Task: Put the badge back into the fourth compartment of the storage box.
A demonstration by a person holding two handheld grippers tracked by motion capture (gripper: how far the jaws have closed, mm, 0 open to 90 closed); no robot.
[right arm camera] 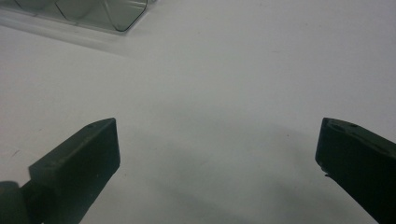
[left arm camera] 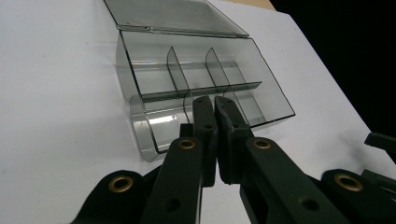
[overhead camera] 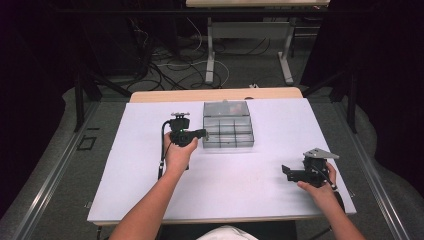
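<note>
A clear grey plastic box (overhead camera: 227, 131) with several compartments stands at the middle of the white table, its lid (overhead camera: 226, 108) folded open at the back. My left gripper (overhead camera: 203, 133) is held level at the box's left wall. In the left gripper view its jaws (left arm camera: 214, 100) are pressed together with nothing between them, and their tips are just in front of the box (left arm camera: 140, 79). My right gripper (overhead camera: 285, 170) rests low at the table's right front, pointing left. The right gripper (right arm camera: 217, 128) stands wide open over bare table, with a corner of the box (right arm camera: 93, 14) far ahead.
The white table top (overhead camera: 150, 190) has bare room in front of the box and on both sides. Behind the table, cables lie on the floor around a second table's legs (overhead camera: 210, 55). The table's front edge is close to the person's forearms.
</note>
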